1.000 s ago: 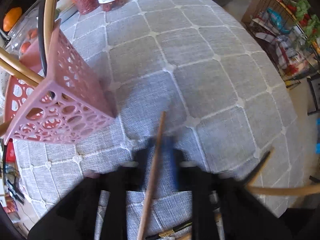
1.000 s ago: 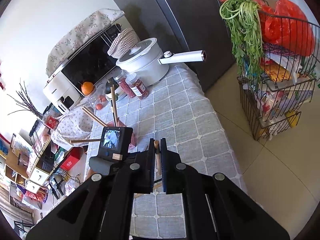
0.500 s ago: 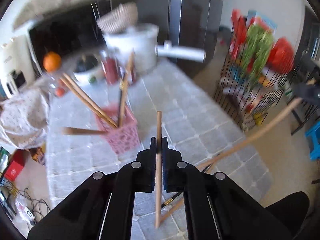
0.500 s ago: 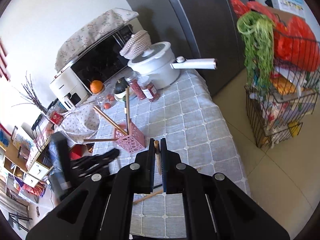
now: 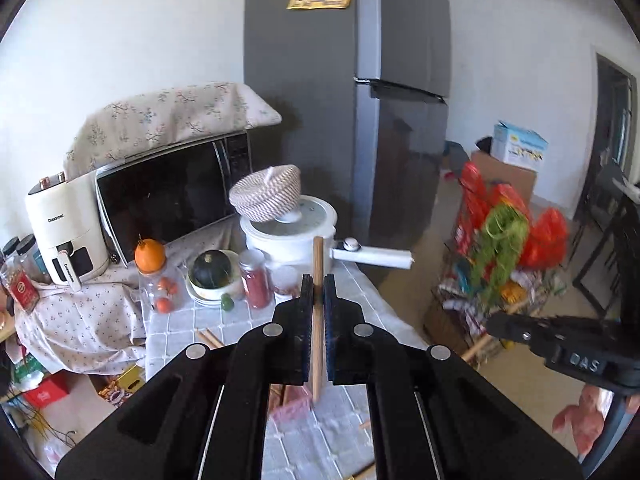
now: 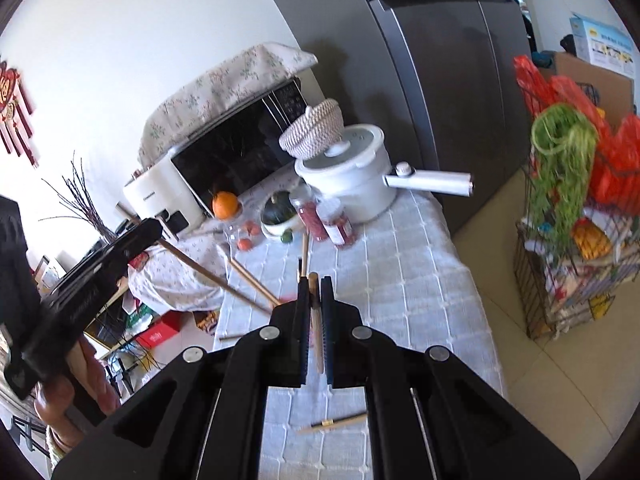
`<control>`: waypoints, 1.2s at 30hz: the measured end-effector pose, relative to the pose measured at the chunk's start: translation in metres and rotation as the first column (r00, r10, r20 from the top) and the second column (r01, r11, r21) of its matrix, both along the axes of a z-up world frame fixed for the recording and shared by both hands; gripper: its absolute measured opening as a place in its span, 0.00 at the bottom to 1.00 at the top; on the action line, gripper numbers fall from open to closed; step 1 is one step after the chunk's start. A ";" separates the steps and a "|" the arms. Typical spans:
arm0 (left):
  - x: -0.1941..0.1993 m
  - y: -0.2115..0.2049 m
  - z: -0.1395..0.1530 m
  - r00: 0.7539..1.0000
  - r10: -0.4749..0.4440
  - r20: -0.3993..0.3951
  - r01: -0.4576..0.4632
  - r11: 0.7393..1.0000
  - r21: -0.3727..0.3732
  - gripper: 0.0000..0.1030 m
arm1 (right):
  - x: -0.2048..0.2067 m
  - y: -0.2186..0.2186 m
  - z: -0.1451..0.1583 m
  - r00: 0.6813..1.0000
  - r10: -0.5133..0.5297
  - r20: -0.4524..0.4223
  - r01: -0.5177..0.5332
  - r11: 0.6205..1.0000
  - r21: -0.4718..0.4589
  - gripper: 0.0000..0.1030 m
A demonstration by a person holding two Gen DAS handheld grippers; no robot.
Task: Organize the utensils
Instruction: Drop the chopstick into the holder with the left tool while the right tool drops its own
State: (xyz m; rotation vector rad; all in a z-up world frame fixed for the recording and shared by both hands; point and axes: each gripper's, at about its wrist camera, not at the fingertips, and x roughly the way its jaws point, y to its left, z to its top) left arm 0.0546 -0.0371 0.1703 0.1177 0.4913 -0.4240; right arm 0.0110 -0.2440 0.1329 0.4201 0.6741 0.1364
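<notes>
We've got a wooden stick (image 5: 318,312) clamped between our left gripper (image 5: 318,292) fingers, raised above the worktop (image 5: 320,444) and tilted down toward it. Our right gripper (image 6: 314,294) is pinched shut on a second stick (image 6: 316,320), angled down too. The pink basket (image 5: 292,408) sits on the worktop below, mostly hidden behind the left fingers and blurry. A loose utensil (image 6: 334,423) lies on the cloth, half cut off by our right fingers.

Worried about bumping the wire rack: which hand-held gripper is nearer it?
Right. The right hand-held gripper is on the wire rack side; the left hand-held gripper is farther away.
</notes>
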 end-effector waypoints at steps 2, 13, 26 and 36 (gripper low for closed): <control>0.012 0.006 -0.002 1.000 0.019 -0.002 -0.019 1.000 0.001 0.04 | 0.008 0.002 0.005 1.000 0.006 0.006 -0.006 1.000 -0.006 0.05; 0.087 0.033 -0.073 0.975 0.112 -0.191 -0.111 0.994 0.017 0.06 | 0.054 0.021 0.009 0.999 0.037 0.000 -0.037 0.999 -0.032 0.05; 0.072 0.092 -0.049 0.971 0.207 -0.117 -0.224 0.961 -0.164 0.58 | 0.110 0.072 0.015 0.992 0.113 -0.059 -0.118 0.989 -0.095 0.05; 0.070 0.150 -0.081 0.930 0.311 -0.194 -0.342 0.927 -0.156 0.77 | 0.118 0.092 0.014 0.989 0.134 -0.065 -0.141 0.985 -0.101 0.05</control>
